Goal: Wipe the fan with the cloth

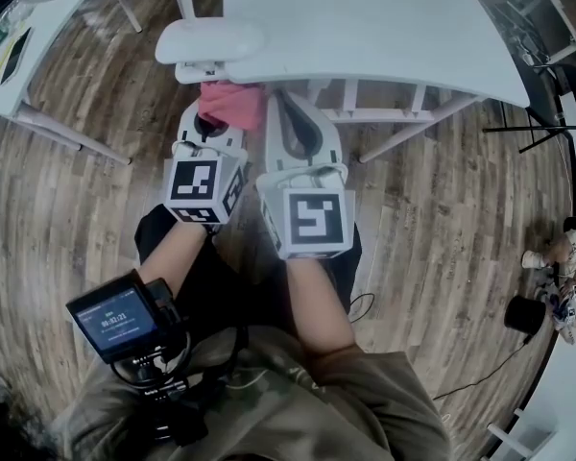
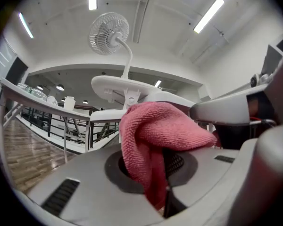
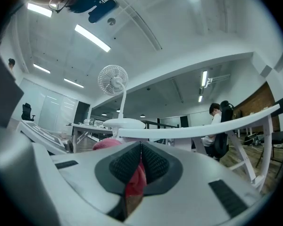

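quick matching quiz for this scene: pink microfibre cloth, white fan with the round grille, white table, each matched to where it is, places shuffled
Things:
1 pink microfibre cloth
2 white fan with round grille
3 white table

Places:
a standing on the wood-plank floor
b mounted at the table's edge
c bunched in the left gripper

Pairs: 1-c; 2-b; 3-a
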The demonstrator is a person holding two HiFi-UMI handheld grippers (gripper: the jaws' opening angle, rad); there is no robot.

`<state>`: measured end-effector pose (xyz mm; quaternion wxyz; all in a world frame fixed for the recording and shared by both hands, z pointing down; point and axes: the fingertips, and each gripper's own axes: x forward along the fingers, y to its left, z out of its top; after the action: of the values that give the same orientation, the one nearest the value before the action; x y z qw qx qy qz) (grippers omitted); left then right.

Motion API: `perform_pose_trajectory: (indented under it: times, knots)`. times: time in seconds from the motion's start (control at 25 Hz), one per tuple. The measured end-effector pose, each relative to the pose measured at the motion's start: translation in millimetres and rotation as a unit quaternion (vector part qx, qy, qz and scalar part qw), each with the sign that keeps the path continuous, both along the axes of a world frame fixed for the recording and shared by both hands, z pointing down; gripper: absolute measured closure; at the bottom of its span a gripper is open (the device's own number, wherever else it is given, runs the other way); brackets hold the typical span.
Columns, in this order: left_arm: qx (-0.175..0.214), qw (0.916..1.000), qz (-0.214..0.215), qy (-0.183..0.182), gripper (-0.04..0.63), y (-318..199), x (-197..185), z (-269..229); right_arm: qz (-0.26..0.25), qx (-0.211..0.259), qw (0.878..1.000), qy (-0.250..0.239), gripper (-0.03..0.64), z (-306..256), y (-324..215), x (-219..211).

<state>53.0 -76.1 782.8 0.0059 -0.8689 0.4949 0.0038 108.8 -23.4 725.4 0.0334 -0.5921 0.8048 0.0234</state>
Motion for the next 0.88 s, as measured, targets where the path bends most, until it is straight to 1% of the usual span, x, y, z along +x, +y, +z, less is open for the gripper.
perform_pose_trajectory:
  times: [0.08,0.16,0.32,0.48,0.68,0.88]
  knots:
    - [-0.001,1.0,0.001,-0.007,0.515,-2,3,4,0.0,-0.001,1.0,-0.003,0.611,1,-1,1]
    - [-0.007,0.9999,0.01,-0.007,0.515,-4,9,8,0.001,-0.001,1.0,-0.004,0.611,2,-2,3]
    - [-0.012,0.9995,0.024,0.015,0.515,-6,21,5,0.004,-0.002,1.0,-0.009,0.611,5,-4,8]
    - [-0.007,0.9992,0.032,0.023,0.515,-5,31,-2,0.009,-0.008,1.0,-0.011,0.611,8,-1,13]
    - [0.003,0.999,0.026,0.037,0.515,-8,30,-10,0.009,-0.006,1.0,-0.008,0.611,7,-2,16]
    - [-0.001,0.9984,0.052,0.024,0.515,-5,50,-10,0.018,0.002,1.0,-0.003,0.611,8,1,22]
